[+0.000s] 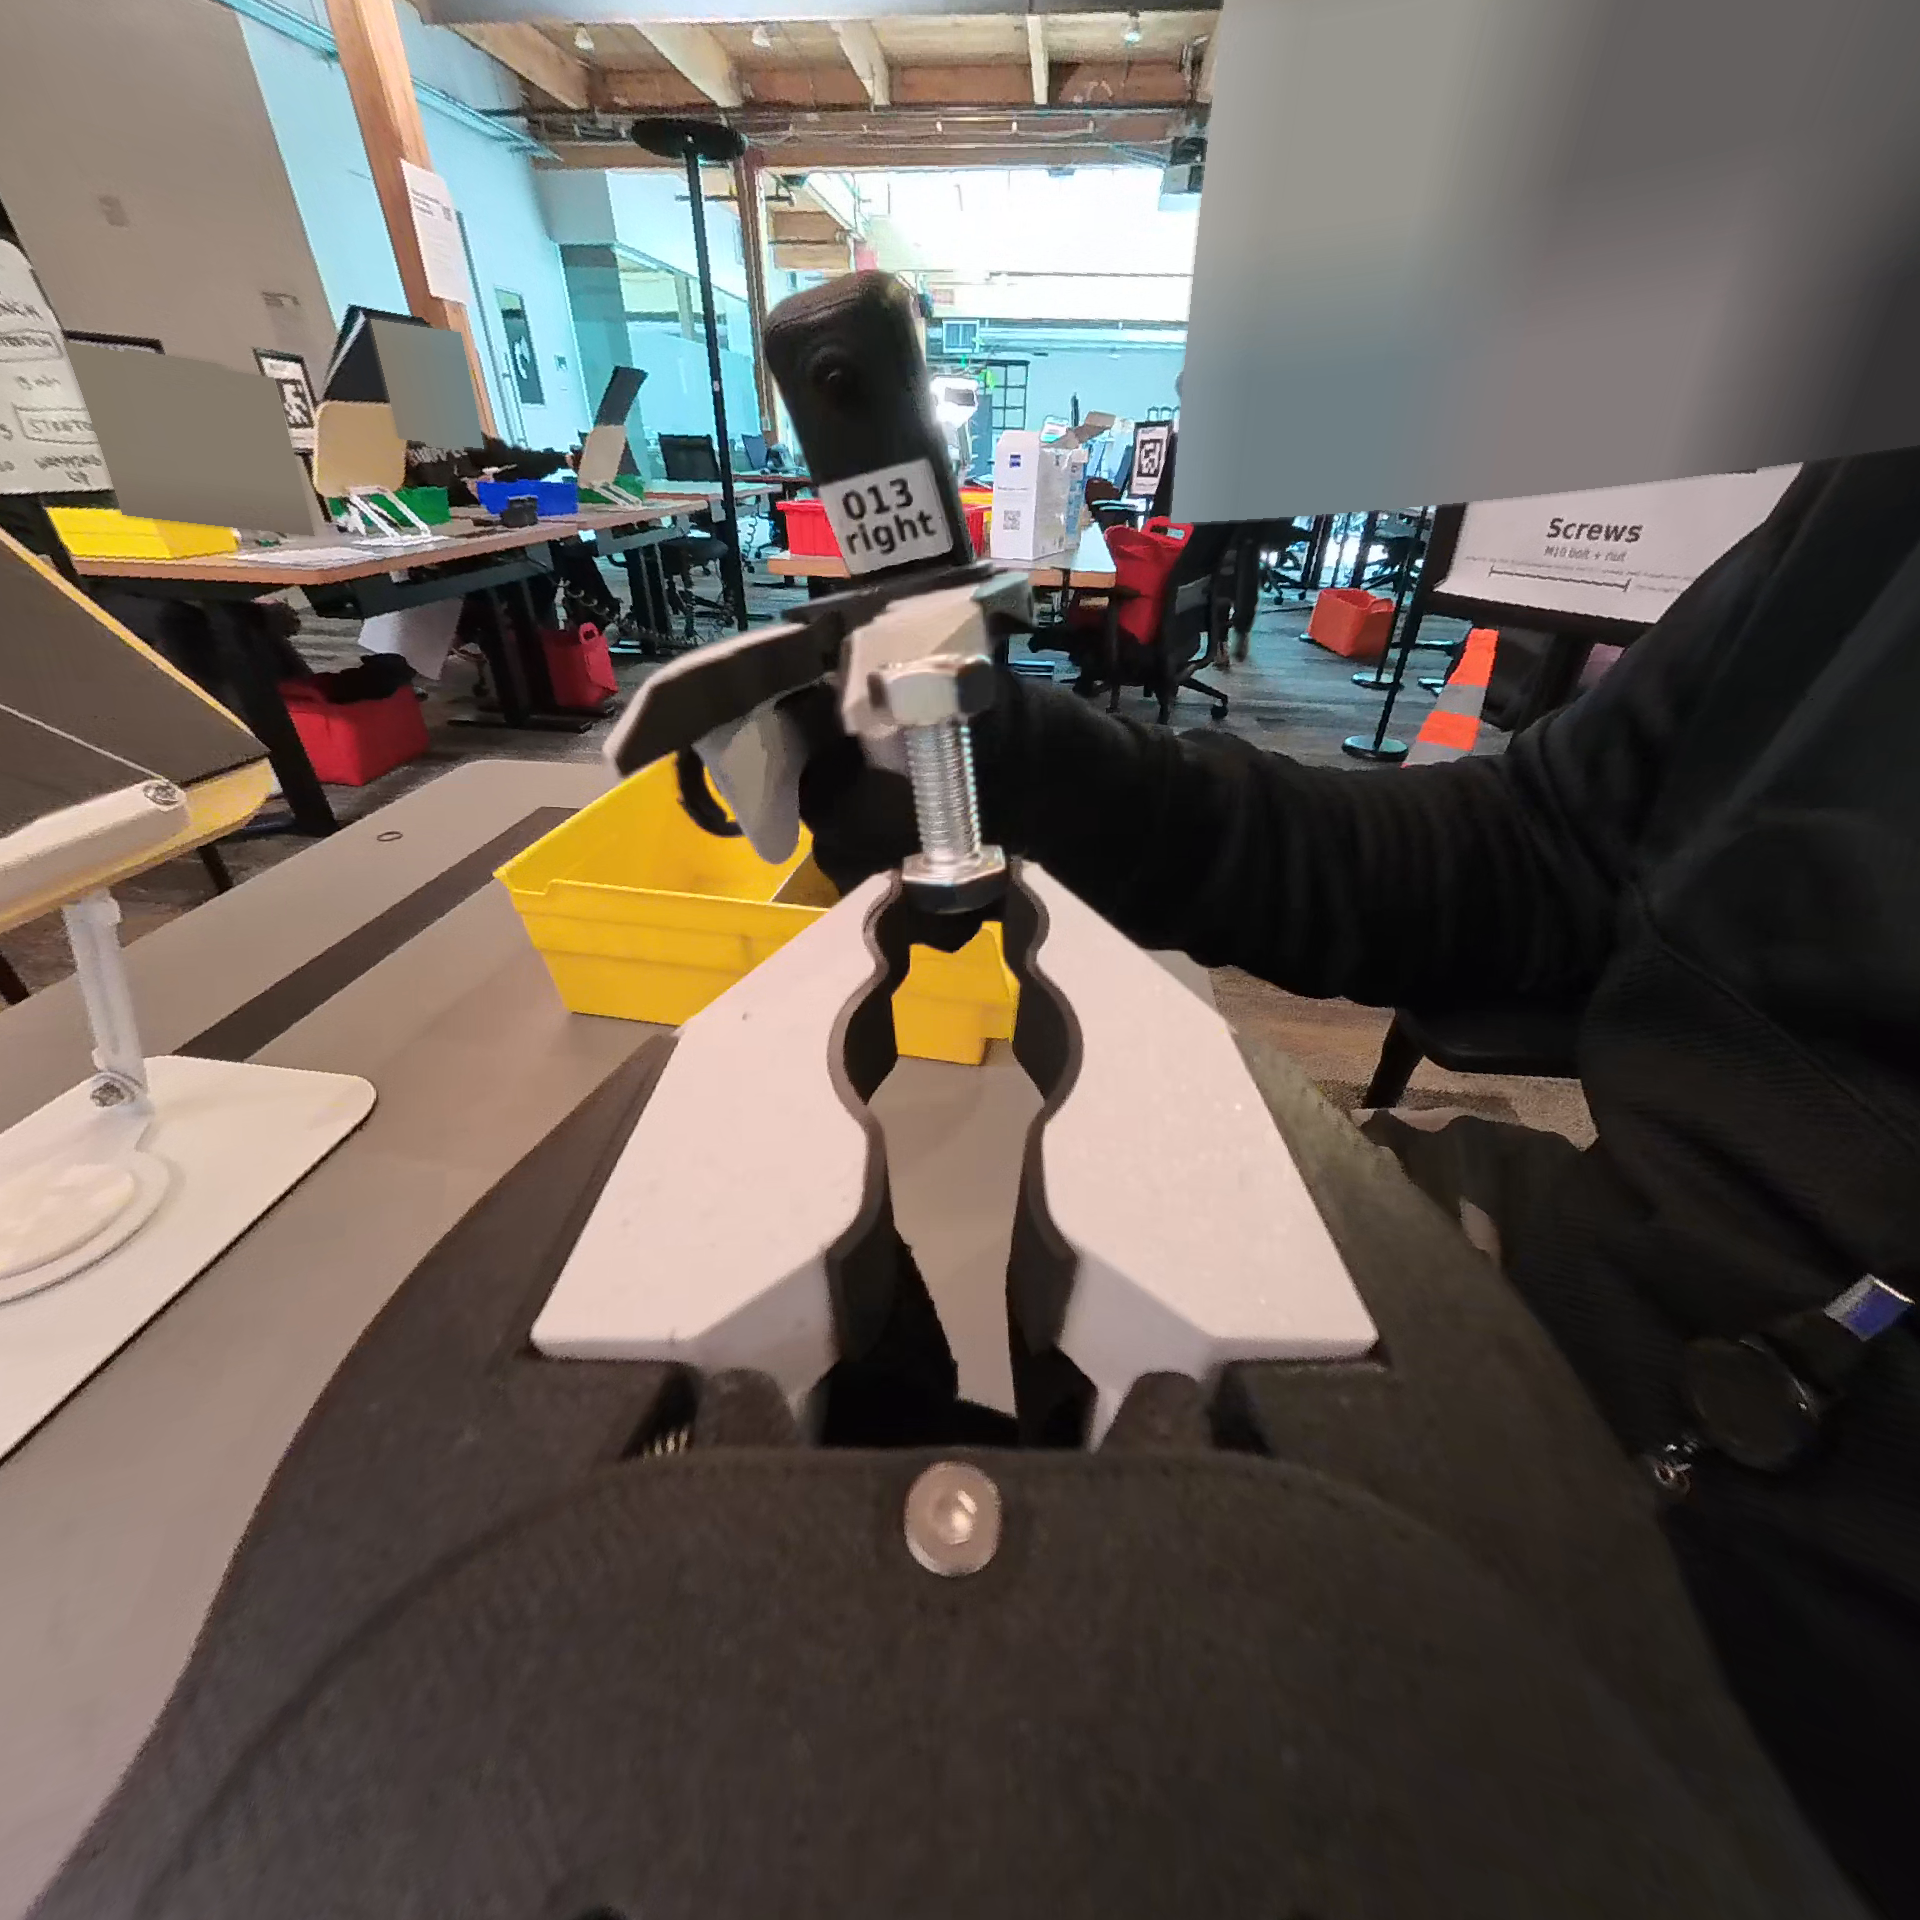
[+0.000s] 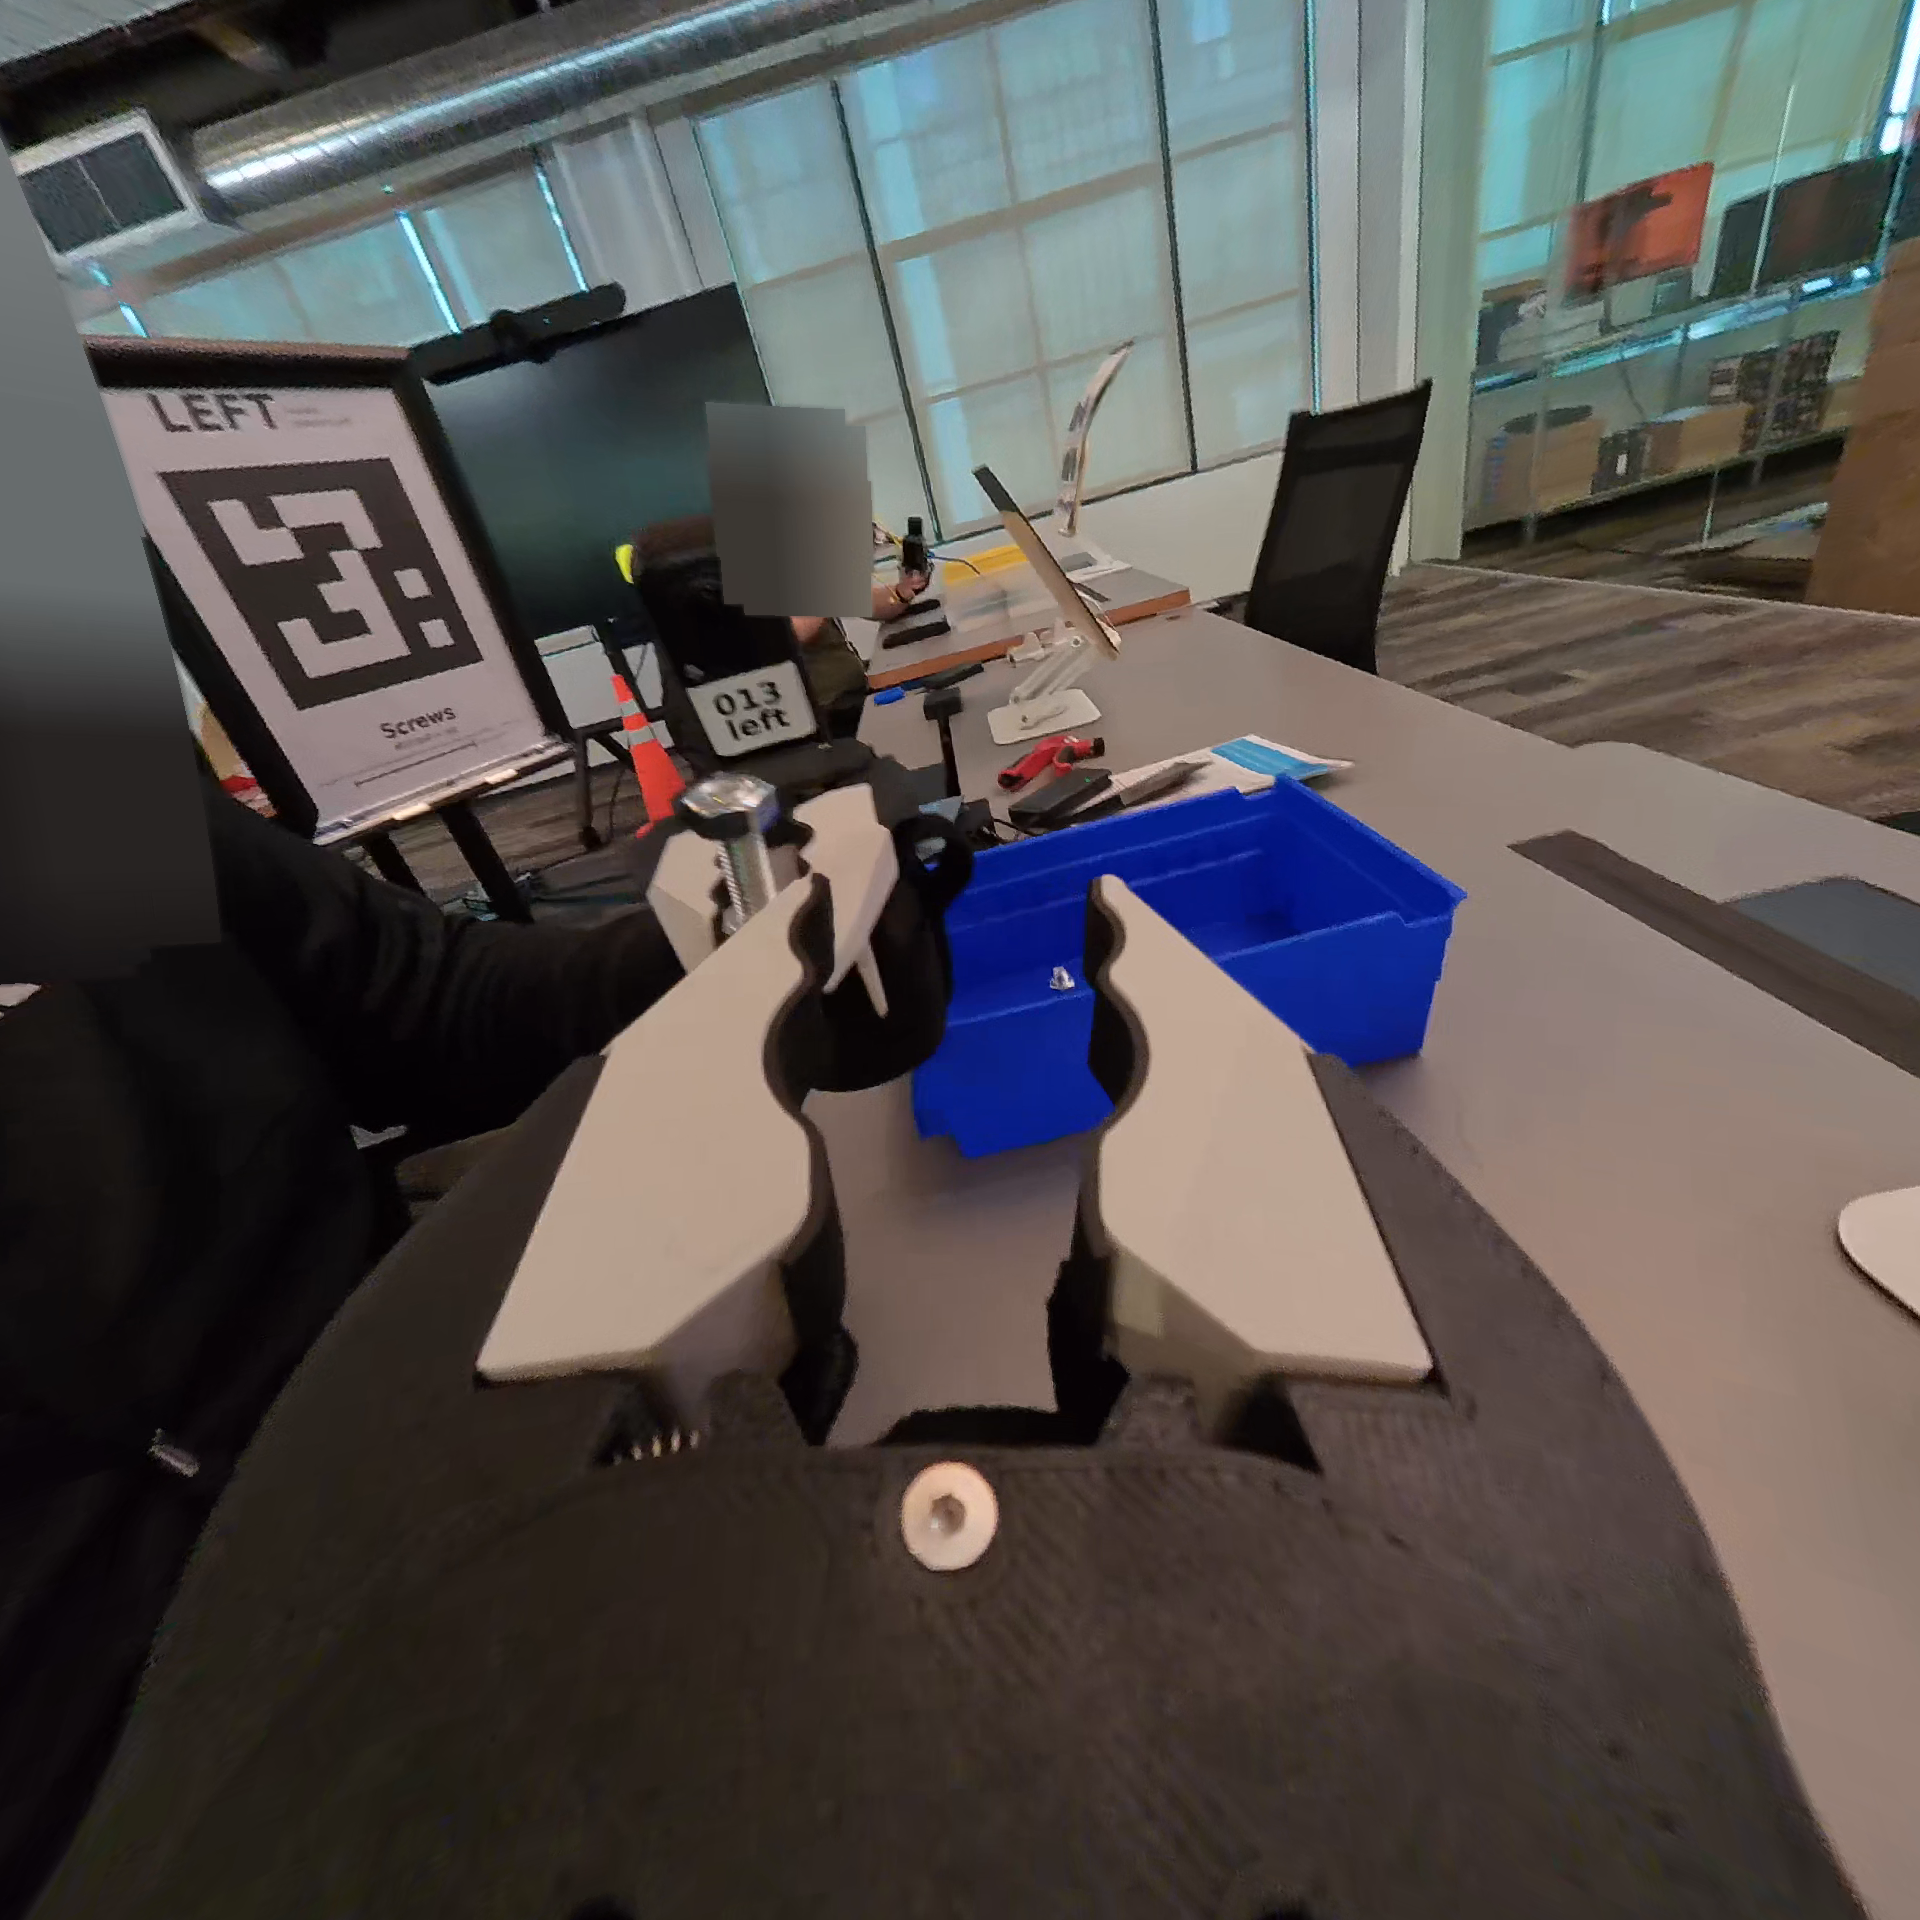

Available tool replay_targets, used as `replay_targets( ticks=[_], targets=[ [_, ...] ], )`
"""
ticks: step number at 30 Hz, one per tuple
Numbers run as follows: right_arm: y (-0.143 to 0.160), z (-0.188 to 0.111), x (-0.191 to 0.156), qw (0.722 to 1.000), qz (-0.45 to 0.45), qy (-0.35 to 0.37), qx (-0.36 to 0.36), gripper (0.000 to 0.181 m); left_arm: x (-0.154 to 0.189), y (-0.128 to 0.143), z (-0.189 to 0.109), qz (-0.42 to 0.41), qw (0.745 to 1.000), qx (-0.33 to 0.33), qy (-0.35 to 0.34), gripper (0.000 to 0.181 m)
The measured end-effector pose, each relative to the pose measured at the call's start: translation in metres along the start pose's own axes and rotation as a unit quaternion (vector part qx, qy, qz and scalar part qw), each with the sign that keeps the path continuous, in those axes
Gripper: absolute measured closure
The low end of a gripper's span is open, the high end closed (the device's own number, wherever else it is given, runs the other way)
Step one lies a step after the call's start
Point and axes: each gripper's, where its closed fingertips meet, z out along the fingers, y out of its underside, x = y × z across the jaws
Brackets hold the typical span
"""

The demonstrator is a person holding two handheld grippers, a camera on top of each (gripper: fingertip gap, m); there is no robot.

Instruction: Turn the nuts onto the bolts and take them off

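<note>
Nearest the left wrist camera, the left gripper (image 1: 951,909) has its tongs drawn narrow, and their tips pinch the nut (image 1: 953,865). The bolt (image 1: 940,774) stands upright out of the nut, head uppermost, above the near edge of the grey table (image 1: 436,1039).

1. Nut position: the nut sits at the low end of the thread, well apart from the bolt head (image 1: 928,691). Most of the thread between them is bare.
2. Right gripper (image 2: 951,914): its tongs are spread wide and hold nothing. In the left wrist view, one of its fingers (image 1: 920,639) lies against the bolt head; whether it presses on the head cannot be told. The right wrist view shows the bolt just beside and beyond the left finger, not between the two.
3. Containers: a yellow bin (image 1: 644,914) stands beyond the bolt on the left. A blue bin (image 2: 1351,935) stands far right of the grippers, with one small metal part (image 2: 1060,977) on its floor.

Progress, as a judgement: the nut is engaged by a few turns at most, so it is either newly started or nearly off; the pictures do not settle which. Remaining work is to grip the head, run the nut along the thread and remove it.
</note>
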Motion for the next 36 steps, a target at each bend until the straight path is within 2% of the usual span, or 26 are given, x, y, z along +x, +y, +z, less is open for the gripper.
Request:
replay_targets(
  ticks=[6, 11, 12, 13, 14, 16, 21, 23, 26, 28, 30, 36],
  targets=[
    [-0.005, 0.018, -0.030, 0.999, -0.029, -0.044, -0.003, 0.124, 0.001, 0.008, 0.004, -0.010, 1.000, -0.009, 0.006, 0.166],
    [-0.001, 0.016, -0.021, 0.999, -0.013, -0.035, -0.003, 0.120, 0.003, 0.005, 0.005, 0.006, 1.000, -0.013, -0.002, 0.166],
    [0.000, 0.011, -0.014, 1.000, -0.011, -0.022, -0.005, 0.141, 0.005, 0.002, 0.003, 0.008, 1.000, -0.005, 0.004, 0.166],
    [0.001, 0.006, -0.007, 1.000, -0.010, -0.009, -0.008, 0.140, 0.006, -0.002, 0.002, 0.009, 1.000, 0.000, 0.005, 0.166],
    [0.000, 0.002, -0.003, 1.000, -0.005, -0.003, -0.006, 0.132, 0.005, -0.003, 0.002, 0.014, 1.000, -0.003, 0.001, 0.166],
    [-0.008, -0.001, -0.009, 1.000, -0.004, -0.019, 0.013, 0.130, 0.005, -0.003, 0.002, 0.017, 1.000, -0.008, 0.001, 0.166],
    [-0.007, 0.016, -0.035, 0.998, -0.034, -0.053, -0.002, 0.122, 0.003, 0.005, 0.005, 0.006, 1.000, -0.015, 0.000, 0.166],
    [-0.003, 0.021, -0.035, 0.998, -0.033, -0.051, -0.010, 0.123, 0.005, 0.006, 0.006, 0.006, 1.000, -0.016, 0.004, 0.166],
    [0.000, 0.017, -0.024, 0.999, -0.016, -0.039, -0.009, 0.114, 0.005, 0.005, 0.006, 0.018, 1.000, -0.021, -0.004, 0.166],
    [-0.002, 0.008, -0.013, 1.000, -0.017, -0.017, -0.002, 0.143, 0.006, -0.001, 0.003, 0.019, 1.000, -0.004, 0.001, 0.166],
    [-0.005, 0.004, -0.011, 1.000, -0.007, -0.020, 0.007, 0.128, 0.004, -0.001, 0.003, 0.027, 1.000, -0.011, -0.007, 0.166],
    [-0.007, 0.016, -0.037, 0.998, -0.033, -0.061, 0.003, 0.121, 0.005, 0.003, 0.005, 0.020, 1.000, -0.013, -0.003, 0.166]
  ],
)
